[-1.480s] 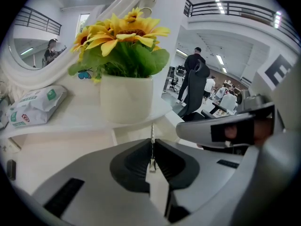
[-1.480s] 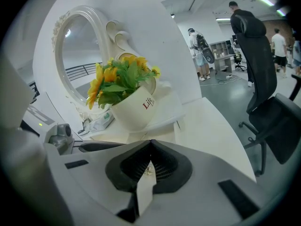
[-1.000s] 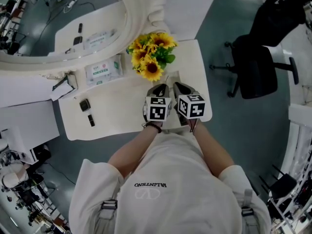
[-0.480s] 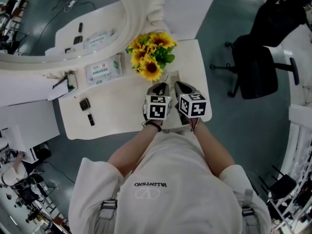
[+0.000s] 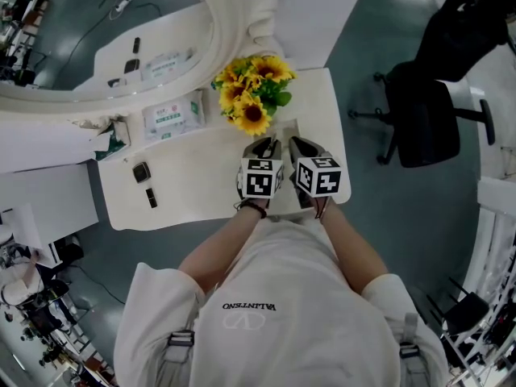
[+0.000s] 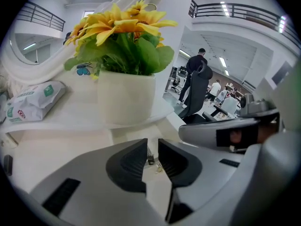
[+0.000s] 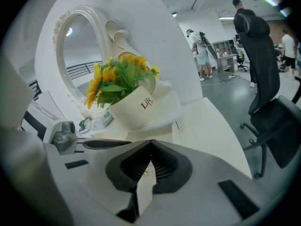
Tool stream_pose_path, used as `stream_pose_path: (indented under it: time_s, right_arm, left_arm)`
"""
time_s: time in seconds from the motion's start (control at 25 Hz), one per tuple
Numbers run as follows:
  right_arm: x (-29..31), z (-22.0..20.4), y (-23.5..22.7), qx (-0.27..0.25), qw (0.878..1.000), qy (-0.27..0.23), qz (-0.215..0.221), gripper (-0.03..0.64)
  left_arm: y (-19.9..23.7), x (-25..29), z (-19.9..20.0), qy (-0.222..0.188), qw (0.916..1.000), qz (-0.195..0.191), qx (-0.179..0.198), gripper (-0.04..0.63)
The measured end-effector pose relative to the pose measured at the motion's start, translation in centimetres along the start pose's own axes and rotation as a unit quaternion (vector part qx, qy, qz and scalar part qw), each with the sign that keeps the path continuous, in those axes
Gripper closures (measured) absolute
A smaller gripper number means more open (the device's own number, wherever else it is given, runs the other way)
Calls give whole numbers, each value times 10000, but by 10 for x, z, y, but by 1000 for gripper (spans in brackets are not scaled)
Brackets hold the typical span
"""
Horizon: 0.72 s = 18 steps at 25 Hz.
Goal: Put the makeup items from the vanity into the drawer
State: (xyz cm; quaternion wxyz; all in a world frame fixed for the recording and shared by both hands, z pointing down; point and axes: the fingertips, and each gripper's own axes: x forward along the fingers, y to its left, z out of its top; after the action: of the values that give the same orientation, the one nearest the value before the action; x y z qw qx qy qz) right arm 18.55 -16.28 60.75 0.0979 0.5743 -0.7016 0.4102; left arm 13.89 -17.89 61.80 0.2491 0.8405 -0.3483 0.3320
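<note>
Both grippers hover side by side over the open drawer (image 5: 287, 126) at the right of the white vanity (image 5: 201, 192). My left gripper (image 5: 263, 145) (image 6: 153, 142) has just been opening; a narrow gap shows between its jaws and the pads press on nothing. Through that gap a small dark item (image 6: 150, 159) and a gold one (image 6: 160, 167) lie on the drawer floor. My right gripper (image 5: 301, 145) (image 7: 151, 141) is shut with nothing in it. A dark compact (image 5: 141, 172) and a dark lipstick tube (image 5: 151, 198) lie on the vanity top to the left.
A white pot of sunflowers (image 5: 250, 95) (image 6: 124, 98) (image 7: 134, 108) stands just beyond the drawer. A tissue pack (image 5: 173, 115) lies to its left, below the round mirror (image 5: 121, 39). A black office chair (image 5: 427, 119) stands off to the right.
</note>
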Motion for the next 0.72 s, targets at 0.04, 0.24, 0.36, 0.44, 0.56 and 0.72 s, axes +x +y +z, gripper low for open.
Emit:
stream_pose_path:
  time_s: [0.04, 0.24, 0.36, 0.44, 0.56, 0.72]
  right_arm:
    - [0, 0, 0, 1, 10000, -1, -2, 604]
    - [1, -1, 3, -2, 10000, 2, -5, 604]
    - [1, -1, 5, -12, 10000, -2, -20, 604]
    - [1, 1, 7, -19, 10000, -48, -31, 604]
    - [1, 7, 16, -67, 9998, -159, -22, 604]
    - [-2, 15, 26, -104, 9994, -319, -4, 604]
  left_arm:
    - [0, 0, 0, -8, 10000, -9, -9, 518]
    - [4, -5, 1, -69, 10000, 18, -9, 515]
    - [6, -10, 2, -112, 9999, 44, 48, 514]
    - [8, -15, 3, -144, 9998, 74, 87, 519]
    - [16, -24, 2, -213, 9995, 206, 96, 560]
    - [27, -36, 1, -352, 9989, 303, 48, 591]
